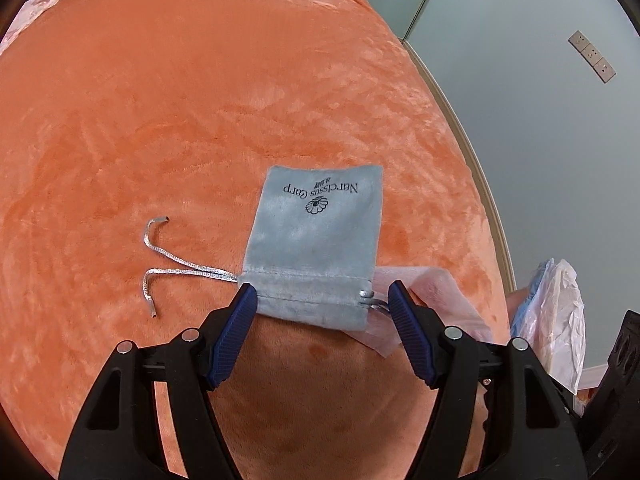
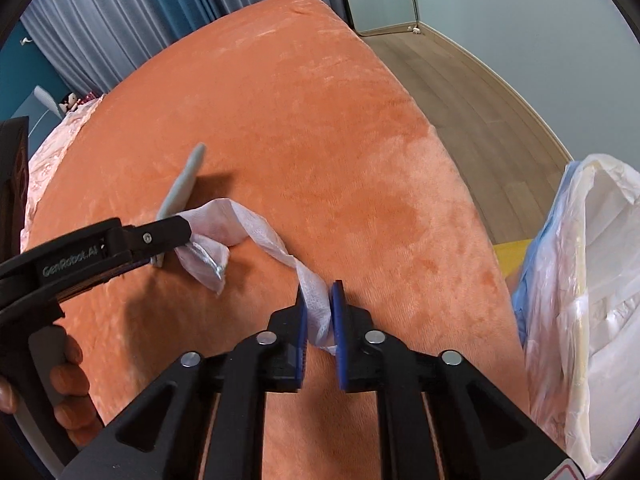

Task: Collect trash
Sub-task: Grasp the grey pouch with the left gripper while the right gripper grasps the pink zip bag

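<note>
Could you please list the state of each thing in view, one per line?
Left gripper: open, its jaws either side of the pouch's drawstring end.
Right gripper: shut on the tissue.
Pouch: lying flat on the orange blanket, cords loose.
Tissue: twisted, one end under the pouch.
Plastic bag: crumpled beside the bed.

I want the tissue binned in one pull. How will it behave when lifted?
The tissue will probably hang limp: it already twists into a rope where the right gripper pinches it. Its far end lies under the grey pouch, so it may snag or tear. It looks very light.
</note>
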Action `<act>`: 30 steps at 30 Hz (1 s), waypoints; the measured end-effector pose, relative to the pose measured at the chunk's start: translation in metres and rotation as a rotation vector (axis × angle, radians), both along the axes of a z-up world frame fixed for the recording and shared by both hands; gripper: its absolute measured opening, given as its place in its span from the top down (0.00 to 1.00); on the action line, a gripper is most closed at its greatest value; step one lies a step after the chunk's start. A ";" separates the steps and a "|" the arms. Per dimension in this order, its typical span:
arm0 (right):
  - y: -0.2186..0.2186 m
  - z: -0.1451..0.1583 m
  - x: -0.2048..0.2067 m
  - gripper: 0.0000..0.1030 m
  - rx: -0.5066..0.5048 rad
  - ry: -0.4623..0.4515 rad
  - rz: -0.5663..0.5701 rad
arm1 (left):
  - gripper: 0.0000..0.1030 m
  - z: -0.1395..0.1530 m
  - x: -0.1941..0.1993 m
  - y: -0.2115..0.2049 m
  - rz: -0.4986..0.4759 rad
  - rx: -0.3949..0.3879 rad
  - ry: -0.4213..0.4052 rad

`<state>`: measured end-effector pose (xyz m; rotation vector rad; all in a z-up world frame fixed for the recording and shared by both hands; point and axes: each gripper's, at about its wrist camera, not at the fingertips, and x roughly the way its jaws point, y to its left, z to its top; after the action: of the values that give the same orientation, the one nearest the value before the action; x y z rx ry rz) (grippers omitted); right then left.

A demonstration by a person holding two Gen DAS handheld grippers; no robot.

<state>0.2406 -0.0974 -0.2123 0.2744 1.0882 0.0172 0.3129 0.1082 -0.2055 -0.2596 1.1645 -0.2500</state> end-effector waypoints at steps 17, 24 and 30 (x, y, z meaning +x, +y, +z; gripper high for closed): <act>-0.054 0.067 -0.064 0.92 0.058 -0.157 -0.181 | 0.47 -0.011 -0.010 -0.006 0.007 0.005 0.029; -0.066 0.079 -0.075 0.92 0.074 -0.166 -0.200 | 0.55 -0.015 -0.009 -0.020 0.013 0.089 0.019; -0.060 0.082 -0.079 0.92 0.088 -0.168 -0.201 | 0.96 -0.013 -0.014 -0.028 -0.014 0.118 0.006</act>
<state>0.1620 -0.1571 -0.1306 0.4527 0.8910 -0.0897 0.2985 0.0806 -0.2183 -0.1488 1.1825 -0.1927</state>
